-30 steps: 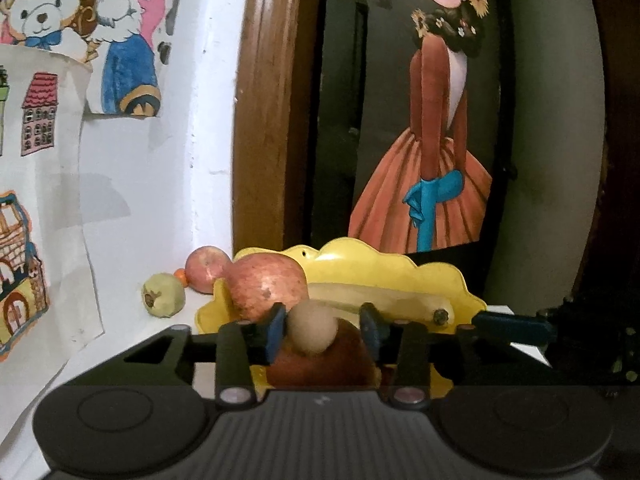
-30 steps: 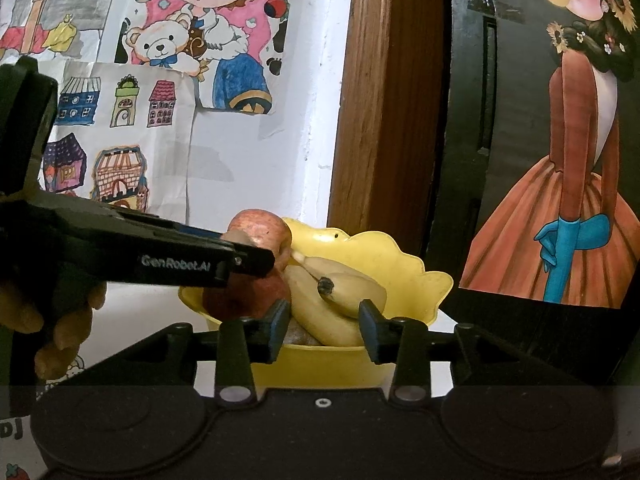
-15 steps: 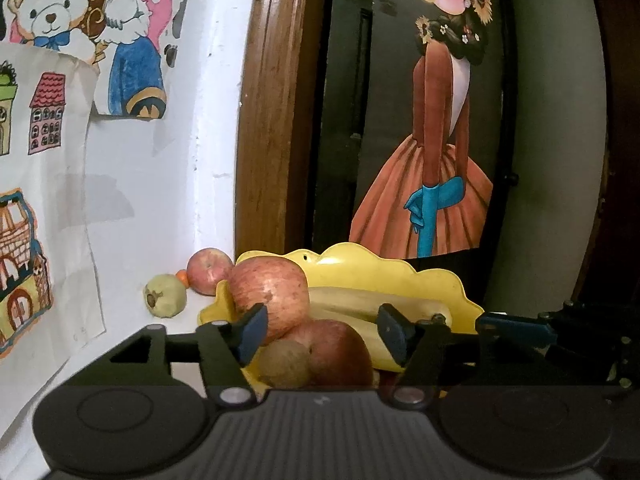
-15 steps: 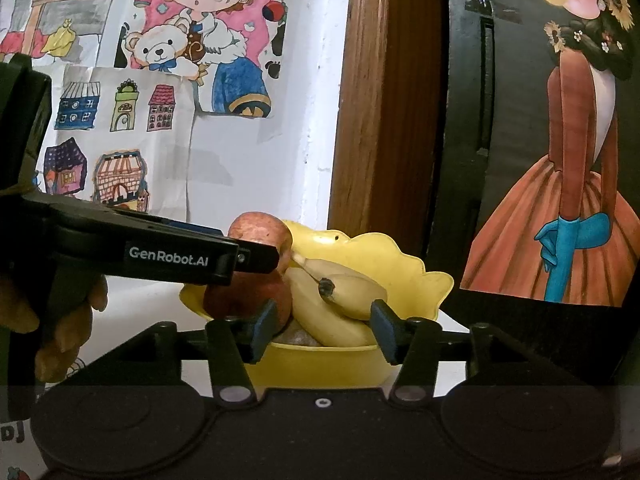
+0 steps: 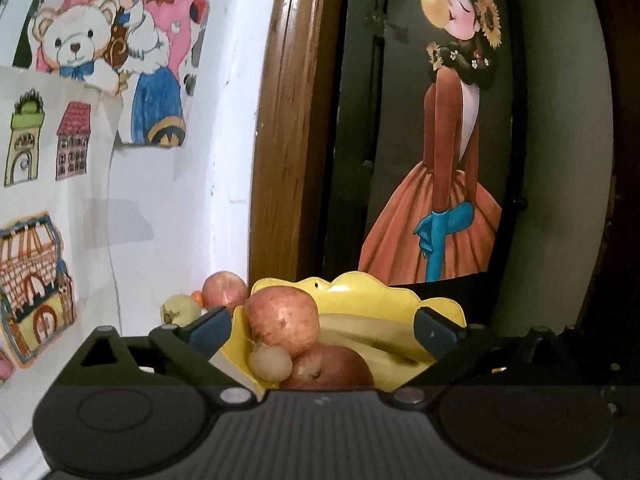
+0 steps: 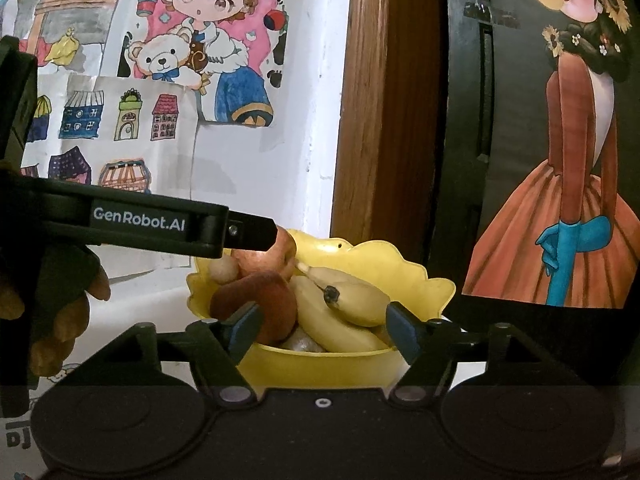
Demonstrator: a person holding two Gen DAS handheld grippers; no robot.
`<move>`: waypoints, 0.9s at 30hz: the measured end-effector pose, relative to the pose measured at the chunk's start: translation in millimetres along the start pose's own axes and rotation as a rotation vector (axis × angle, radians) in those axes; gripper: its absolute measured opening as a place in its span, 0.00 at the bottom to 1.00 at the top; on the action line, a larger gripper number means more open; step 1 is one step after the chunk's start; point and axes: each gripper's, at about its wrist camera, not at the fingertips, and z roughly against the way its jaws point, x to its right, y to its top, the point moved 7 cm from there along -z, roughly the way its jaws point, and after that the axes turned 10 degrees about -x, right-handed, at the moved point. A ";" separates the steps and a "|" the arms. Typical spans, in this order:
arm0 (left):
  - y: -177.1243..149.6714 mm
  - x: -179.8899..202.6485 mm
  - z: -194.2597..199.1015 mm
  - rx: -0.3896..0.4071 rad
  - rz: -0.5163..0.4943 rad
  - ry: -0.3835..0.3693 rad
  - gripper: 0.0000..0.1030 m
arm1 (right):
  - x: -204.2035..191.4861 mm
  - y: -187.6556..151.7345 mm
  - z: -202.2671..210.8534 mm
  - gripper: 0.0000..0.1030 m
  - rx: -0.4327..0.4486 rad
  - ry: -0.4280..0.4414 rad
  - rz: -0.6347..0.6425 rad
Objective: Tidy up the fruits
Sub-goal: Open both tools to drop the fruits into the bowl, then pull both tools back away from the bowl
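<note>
A yellow scalloped bowl holds two red apples, bananas and a small tan round fruit. My left gripper stands open just in front of the bowl, nothing between its fingers; the tan fruit lies in the bowl against the apples. In the right wrist view that left gripper's black body reaches in from the left over the bowl. My right gripper is open and empty at the bowl's near rim.
Behind the bowl's left side, on the white surface, lie another red apple, a pale green fruit and a small orange thing. A white wall with drawings, a wooden frame and a dark door stand close behind. A hand grips the left tool.
My left gripper was shut on the small tan fruit above the bowl; its jaws have spread wide and the fruit has dropped into the bowl. My right gripper has also opened wider.
</note>
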 end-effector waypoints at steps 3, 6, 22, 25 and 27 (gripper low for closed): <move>0.6 1.0 3.0 0.008 -0.003 0.008 0.99 | 0.1 1.0 1.5 0.75 0.005 -0.002 -0.002; 1.8 0.5 4.6 0.011 -0.004 0.016 0.99 | 0.0 2.1 2.4 0.79 0.011 -0.004 -0.003; 0.5 -15.1 13.7 0.027 0.043 0.069 1.00 | 1.3 3.9 9.4 0.96 0.045 -0.025 -0.020; -0.6 -17.6 16.9 0.024 0.043 0.086 1.00 | 0.8 4.8 11.9 0.98 0.050 -0.028 -0.022; -0.7 -18.7 19.7 0.025 0.044 0.097 1.00 | 0.8 5.9 13.8 0.99 0.054 -0.030 -0.025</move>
